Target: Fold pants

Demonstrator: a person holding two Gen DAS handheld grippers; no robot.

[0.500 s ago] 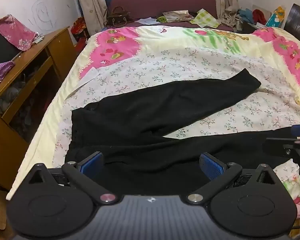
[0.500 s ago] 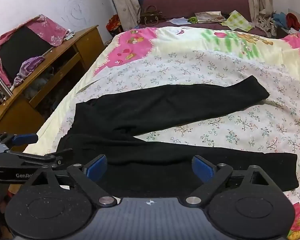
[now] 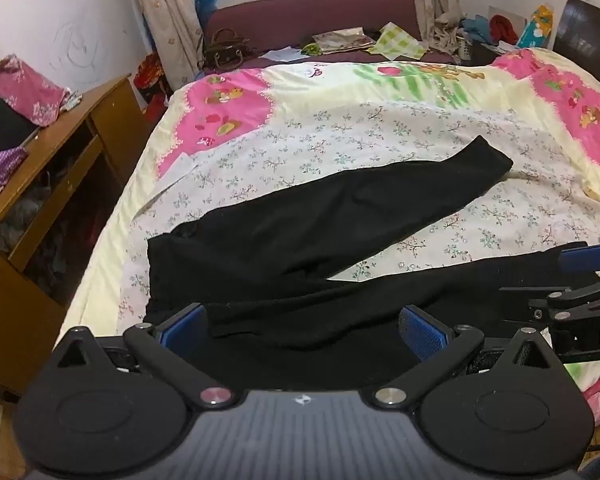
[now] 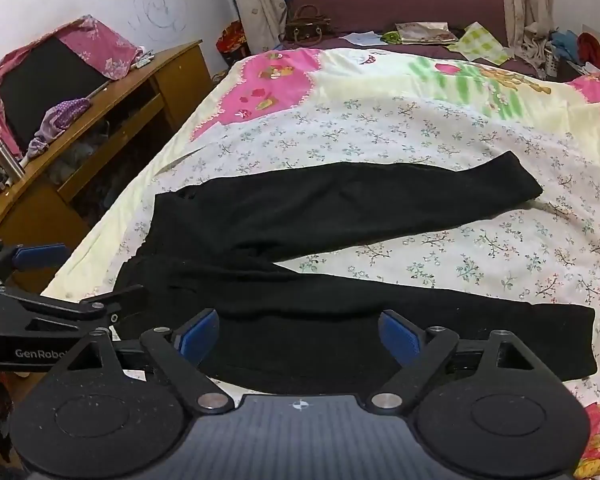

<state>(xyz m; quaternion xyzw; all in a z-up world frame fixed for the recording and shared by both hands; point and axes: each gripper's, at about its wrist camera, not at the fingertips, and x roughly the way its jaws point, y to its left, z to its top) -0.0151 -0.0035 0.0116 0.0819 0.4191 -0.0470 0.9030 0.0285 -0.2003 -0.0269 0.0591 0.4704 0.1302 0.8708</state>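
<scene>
Left gripper point(image 3: 302, 330) and right gripper point(image 4: 298, 334): jaws spread wide, nothing held, both tilted down. Black pants point(image 4: 340, 216) lie flat just ahead on the bed point(image 4: 420, 128), legs splayed. Suggest pinching the near leg's edge cleanly, both layers, then lifting together.

Black grippers, blue-padded fingers point(image 3: 422, 332), silver pivot screws.

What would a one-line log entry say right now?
left gripper: open, empty | right gripper: open, empty | black pants: flat on bed, legs spread, unfolded
</scene>
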